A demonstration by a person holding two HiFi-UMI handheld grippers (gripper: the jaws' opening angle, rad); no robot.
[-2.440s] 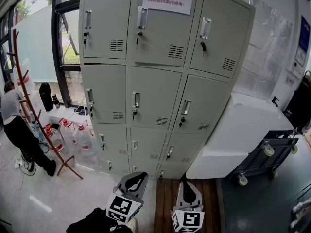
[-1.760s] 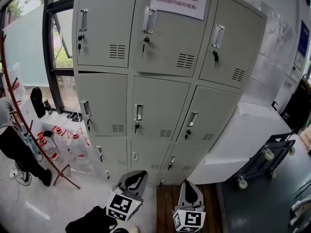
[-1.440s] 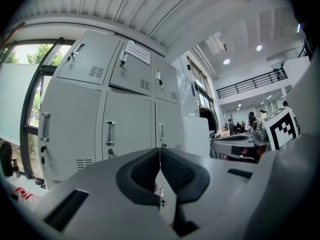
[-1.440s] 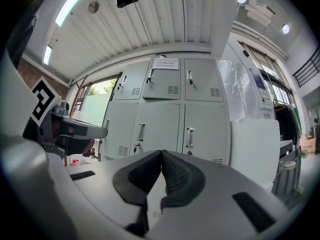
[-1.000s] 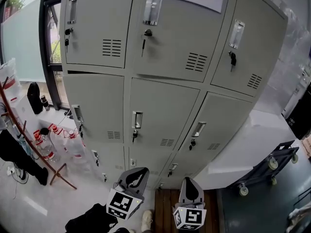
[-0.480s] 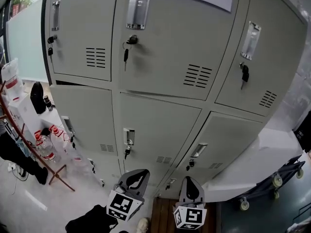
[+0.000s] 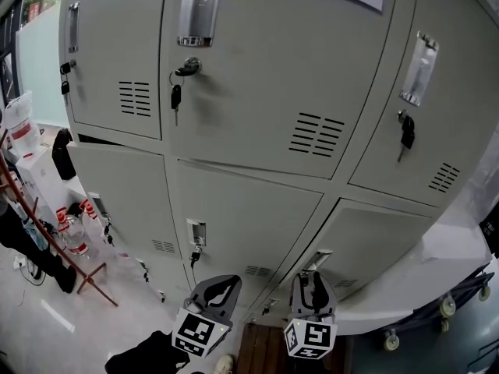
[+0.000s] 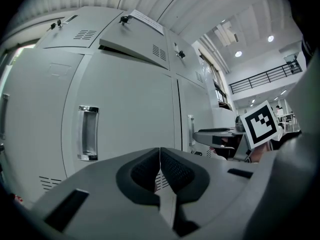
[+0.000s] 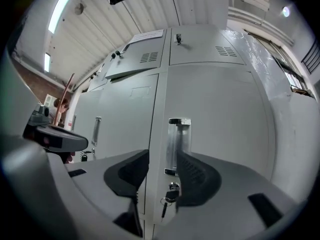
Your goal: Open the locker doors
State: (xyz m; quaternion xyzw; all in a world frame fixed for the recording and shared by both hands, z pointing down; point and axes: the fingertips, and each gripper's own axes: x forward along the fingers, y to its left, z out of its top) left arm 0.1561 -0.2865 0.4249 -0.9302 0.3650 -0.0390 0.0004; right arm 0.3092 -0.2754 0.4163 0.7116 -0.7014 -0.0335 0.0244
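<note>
Handle (image 9: 179,143) between opening jaws, right gripper (image 9: 162,160)

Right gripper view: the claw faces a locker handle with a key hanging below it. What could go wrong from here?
1. The right claw is opening with nothing between its jaws, but the handle sits toward its right jaw, not centred. Closing from here might slip off or catch only the handle's edge.
2. The key hangs just under the handle, so the claw could snag it instead.
</note>
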